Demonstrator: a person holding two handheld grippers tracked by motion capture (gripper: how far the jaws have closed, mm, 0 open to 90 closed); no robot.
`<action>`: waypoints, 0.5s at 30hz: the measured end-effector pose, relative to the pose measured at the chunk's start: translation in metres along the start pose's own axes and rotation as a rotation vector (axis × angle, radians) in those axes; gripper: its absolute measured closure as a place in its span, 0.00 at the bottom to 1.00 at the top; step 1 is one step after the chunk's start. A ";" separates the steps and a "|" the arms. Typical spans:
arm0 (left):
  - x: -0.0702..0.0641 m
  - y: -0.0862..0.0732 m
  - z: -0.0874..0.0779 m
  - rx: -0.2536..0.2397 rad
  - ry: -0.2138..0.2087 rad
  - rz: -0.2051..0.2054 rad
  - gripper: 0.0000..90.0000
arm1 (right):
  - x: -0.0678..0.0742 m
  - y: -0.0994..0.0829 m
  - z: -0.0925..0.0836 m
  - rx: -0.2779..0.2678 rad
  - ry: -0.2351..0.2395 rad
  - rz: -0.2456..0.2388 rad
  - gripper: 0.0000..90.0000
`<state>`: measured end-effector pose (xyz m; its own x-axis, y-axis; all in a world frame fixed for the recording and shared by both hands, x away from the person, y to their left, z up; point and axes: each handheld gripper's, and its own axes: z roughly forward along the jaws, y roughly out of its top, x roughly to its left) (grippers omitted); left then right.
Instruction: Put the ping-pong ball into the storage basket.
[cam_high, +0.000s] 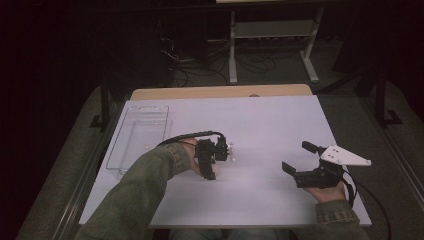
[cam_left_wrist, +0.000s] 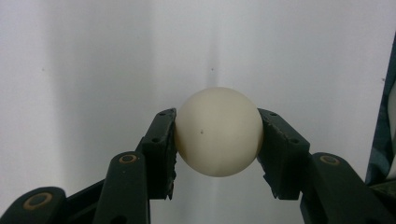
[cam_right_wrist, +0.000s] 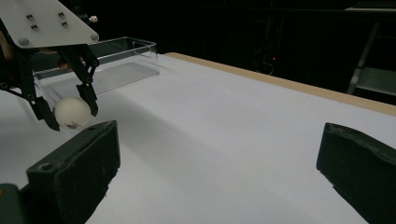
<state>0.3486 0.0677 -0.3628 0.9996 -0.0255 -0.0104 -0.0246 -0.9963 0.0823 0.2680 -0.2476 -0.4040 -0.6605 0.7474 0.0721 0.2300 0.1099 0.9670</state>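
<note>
— White and smooth, that ball (cam_left_wrist: 218, 131): a matte sphere with one tiny dark speck on its face. Where is it?

— Between the pads of the left gripper (cam_left_wrist: 218, 140), pinched on both sides and clear of the table (cam_high: 270, 125). Seen from the right gripper view it hangs just above the surface, with the clear box (cam_right_wrist: 107, 63) behind it.

— How does the left hand sit?

— In the high view the forearm, in an olive sleeve (cam_high: 135, 195), comes up from the bottom edge toward the table's middle. The left gripper points down, with its black cable arching back over the wrist.

— And the other one?

— The right gripper (cam_high: 300, 162) rests low near the right edge, held from underneath by the hand (cam_high: 327, 192), its grey three-cornered plate on top. Its jaws stand wide apart with nothing between them; the blocky black pads look rubbery.

— What about the box?

— Transparent plastic, rectangular, with rounded corners, at the table's far left corner, well apart from the ball.

— The surface and the room?

— A plain white sheet covers the table, and a strip of light wood shows along the far edge. Beyond it the room is dark: a white metal frame (cam_high: 272, 40) and loose cables on the floor.
</note>
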 end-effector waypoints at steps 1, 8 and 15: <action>0.000 -0.001 -0.001 -0.002 -0.001 -0.002 0.57 | 0.000 0.000 0.000 0.000 0.000 -0.001 0.00; 0.001 -0.006 -0.012 -0.004 0.012 -0.009 0.57 | 0.000 0.000 0.000 0.000 0.001 -0.001 0.00; 0.002 -0.012 -0.023 -0.006 0.022 -0.017 0.57 | 0.000 0.000 0.000 0.002 0.001 -0.002 0.00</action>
<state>0.3509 0.0818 -0.3410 0.9999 -0.0064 0.0102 -0.0073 -0.9961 0.0884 0.2683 -0.2473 -0.4042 -0.6618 0.7463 0.0710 0.2303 0.1123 0.9666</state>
